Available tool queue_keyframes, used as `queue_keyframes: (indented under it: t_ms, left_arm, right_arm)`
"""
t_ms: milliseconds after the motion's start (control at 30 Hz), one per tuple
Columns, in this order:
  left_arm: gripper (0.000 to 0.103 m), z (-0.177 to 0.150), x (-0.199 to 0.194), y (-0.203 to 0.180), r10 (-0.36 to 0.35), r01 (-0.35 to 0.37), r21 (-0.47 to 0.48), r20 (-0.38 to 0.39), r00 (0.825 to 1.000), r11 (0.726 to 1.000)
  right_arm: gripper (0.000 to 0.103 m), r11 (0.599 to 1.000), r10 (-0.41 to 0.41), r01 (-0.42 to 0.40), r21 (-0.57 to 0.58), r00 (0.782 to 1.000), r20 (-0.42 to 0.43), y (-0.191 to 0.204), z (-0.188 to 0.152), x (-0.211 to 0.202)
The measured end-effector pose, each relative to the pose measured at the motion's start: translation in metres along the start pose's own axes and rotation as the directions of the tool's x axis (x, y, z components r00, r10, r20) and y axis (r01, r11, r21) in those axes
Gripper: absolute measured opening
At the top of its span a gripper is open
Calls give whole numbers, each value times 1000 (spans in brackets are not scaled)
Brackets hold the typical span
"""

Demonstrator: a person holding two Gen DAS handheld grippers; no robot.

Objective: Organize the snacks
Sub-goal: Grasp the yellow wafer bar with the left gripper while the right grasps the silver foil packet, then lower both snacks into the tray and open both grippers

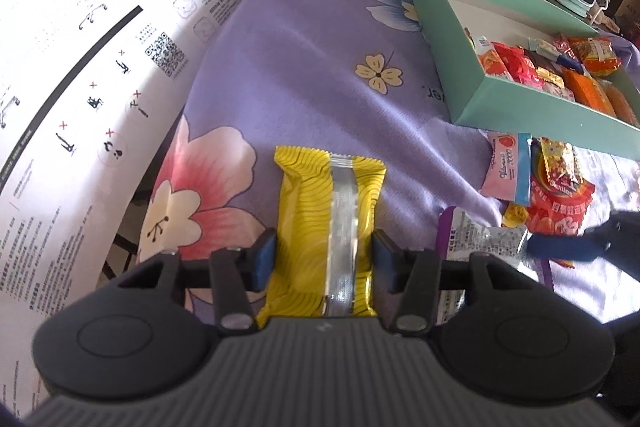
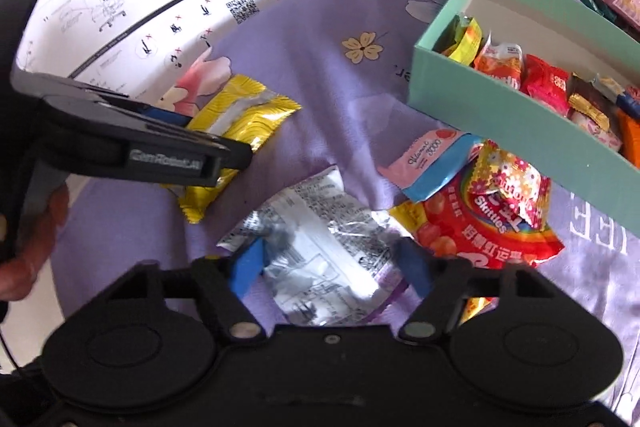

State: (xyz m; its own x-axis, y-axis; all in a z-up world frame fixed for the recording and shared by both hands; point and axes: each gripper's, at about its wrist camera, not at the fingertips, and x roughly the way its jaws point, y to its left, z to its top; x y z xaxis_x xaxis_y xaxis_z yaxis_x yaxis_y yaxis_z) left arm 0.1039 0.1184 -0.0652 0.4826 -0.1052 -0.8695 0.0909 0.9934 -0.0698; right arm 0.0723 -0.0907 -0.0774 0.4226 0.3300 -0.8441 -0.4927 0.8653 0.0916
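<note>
The left gripper (image 1: 324,259) has its blue fingers (image 1: 264,259) set on either side of the yellow pack (image 1: 328,211), touching its edges; whether they pinch it firmly cannot be told. The pack lies lengthwise on the purple floral cloth (image 1: 304,75), well apart from the green box (image 1: 516,95) and to its left. The right gripper (image 2: 332,263) hovers low with fingers spread around a silver pack (image 2: 320,247), not yet closed on it. That pack sits near the box, just beside the Skittles bag (image 2: 492,227) and the pink sachet (image 2: 432,163), which lie against the box's near wall.

The step in hand looks like picking up loose snacks to add to the box, which already holds several wrappers at its right end. Next, each gripper likely needs to close, lift, and carry toward the box's bare left end. The slick wrappers may slip.

The left gripper points forward along the cloth, held low and level; the right one tilts downward over its pack.
</note>
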Motion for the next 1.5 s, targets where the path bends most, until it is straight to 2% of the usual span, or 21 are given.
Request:
queue_keyframes:
  t_ms: [33,100,233,567,733,867,1100,1500]
  left_arm:
    - [48,0,-1,-1,0,0,-2,1,1000,1000]
    - [47,-1,-4,-3,-9,9,-5,1,1000,1000]
    - [47,-5,-14,-14,-15,15,10,15,1000,1000]
    - [47,11,-49,-35,-44,43,15,91,995,999]
    - [48,33,-70,-49,-64,59,37,153,986,998]
    - [48,63,-71,-64,-66,57,55,193,979,997]
    - [48,127,-43,-94,-78,61,85,207,975,994]
    - [48,218,40,-135,-78,62,94,180,981,994]
  right_arm:
    - [54,1000,16,-16,20,1000,0,-2,0,-3]
    - [50,998,28,-28,48,1000,0,-5,-2,-8]
    - [49,993,46,-47,109,999,15,-18,-8,-20]
    - [49,975,48,-75,208,990,131,-53,-12,-72]
    - [49,975,36,-80,206,977,210,-64,-1,-102]
    - [49,973,-15,-44,225,968,252,-85,17,-113]
    - [49,959,-98,14,284,955,281,-134,64,-111]
    - [49,901,-144,17,434,954,262,-220,143,-47]
